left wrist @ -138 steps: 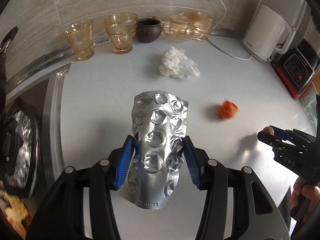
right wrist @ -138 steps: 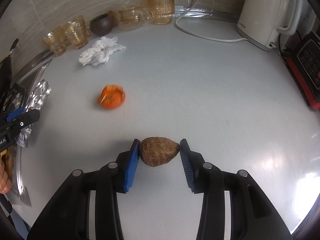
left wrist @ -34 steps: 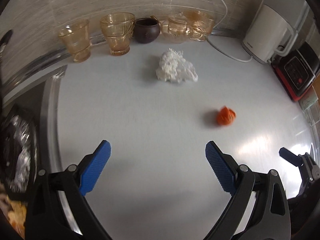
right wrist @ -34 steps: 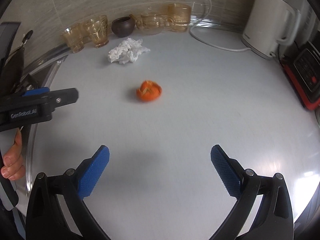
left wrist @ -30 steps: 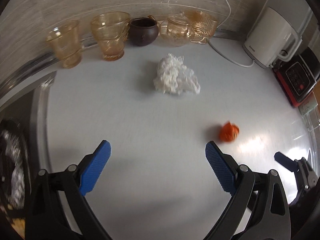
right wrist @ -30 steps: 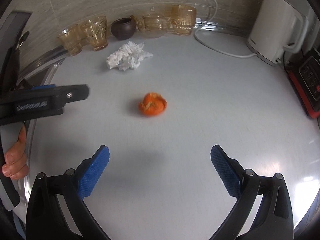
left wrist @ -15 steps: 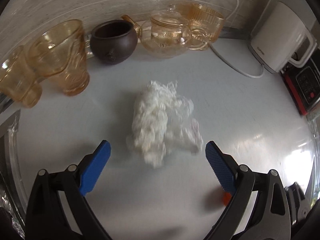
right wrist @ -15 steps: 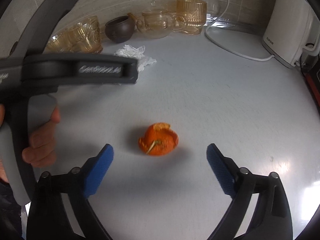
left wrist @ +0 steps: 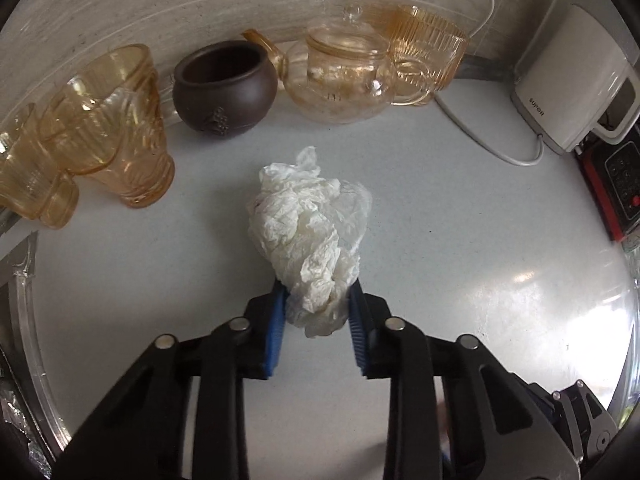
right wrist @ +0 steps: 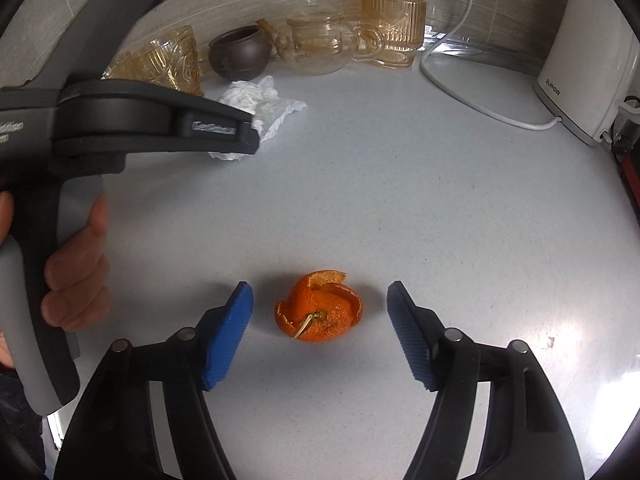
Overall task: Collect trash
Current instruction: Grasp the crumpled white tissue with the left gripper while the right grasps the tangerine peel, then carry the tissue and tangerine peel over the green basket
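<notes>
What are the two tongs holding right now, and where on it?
Left tongs: just closed on the crumpled tissue, near end. Right tongs: closing, nothing held; orange peel sits untouched between them.

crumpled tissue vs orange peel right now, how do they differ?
Grip: the crumpled tissue is pinched between the blue pads of the left gripper, whose jaws have just been closing; the orange peel lies untouched between the right gripper's pads, also closing but clear of it.
Look: the tissue is white and wrinkled, the peel orange and curled, with a stem.
Place: the tissue lies nearer the glassware.
Both sit on the white counter.
</notes>
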The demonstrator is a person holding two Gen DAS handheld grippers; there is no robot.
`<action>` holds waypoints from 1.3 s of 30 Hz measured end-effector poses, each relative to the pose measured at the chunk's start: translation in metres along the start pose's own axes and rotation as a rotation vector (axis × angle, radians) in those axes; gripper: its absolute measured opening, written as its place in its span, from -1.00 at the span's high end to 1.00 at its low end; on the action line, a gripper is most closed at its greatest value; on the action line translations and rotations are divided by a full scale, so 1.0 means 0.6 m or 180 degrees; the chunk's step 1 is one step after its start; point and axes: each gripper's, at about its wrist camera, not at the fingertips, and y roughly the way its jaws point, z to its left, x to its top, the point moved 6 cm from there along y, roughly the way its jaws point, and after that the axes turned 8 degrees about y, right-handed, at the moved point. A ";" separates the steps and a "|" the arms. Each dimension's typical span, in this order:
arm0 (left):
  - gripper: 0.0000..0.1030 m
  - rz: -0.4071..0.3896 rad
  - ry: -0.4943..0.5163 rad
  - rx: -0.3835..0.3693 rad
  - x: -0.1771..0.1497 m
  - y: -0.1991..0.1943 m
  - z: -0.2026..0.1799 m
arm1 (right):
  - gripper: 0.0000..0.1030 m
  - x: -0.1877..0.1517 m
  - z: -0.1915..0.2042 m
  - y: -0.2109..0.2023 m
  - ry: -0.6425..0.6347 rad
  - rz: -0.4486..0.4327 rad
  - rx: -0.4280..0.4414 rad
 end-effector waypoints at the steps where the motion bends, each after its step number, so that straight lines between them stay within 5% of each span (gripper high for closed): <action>1: 0.51 -0.0022 0.0004 0.0010 -0.001 -0.003 0.001 | -0.31 -0.001 0.000 0.000 0.0001 0.0005 0.0004; 7: 0.52 -0.0098 -0.0076 -0.0100 -0.017 -0.035 0.007 | -0.09 -0.002 0.004 0.005 -0.0025 0.0020 -0.0055; 9: 0.52 -0.0107 -0.0103 -0.0102 -0.025 -0.047 0.017 | 0.28 -0.002 0.005 0.003 -0.0035 0.0015 -0.0095; 12: 0.52 -0.0144 -0.0115 -0.0084 -0.034 -0.062 0.017 | 0.37 -0.002 0.004 0.000 0.0001 0.0022 -0.0080; 22: 0.52 -0.0229 -0.0066 -0.0094 -0.113 -0.144 -0.009 | 0.41 -0.039 -0.013 -0.056 0.0023 -0.0012 -0.0077; 39: 0.52 -0.0246 -0.0094 -0.0107 -0.314 -0.308 -0.193 | 0.41 -0.230 -0.110 -0.233 -0.0089 -0.0045 -0.0016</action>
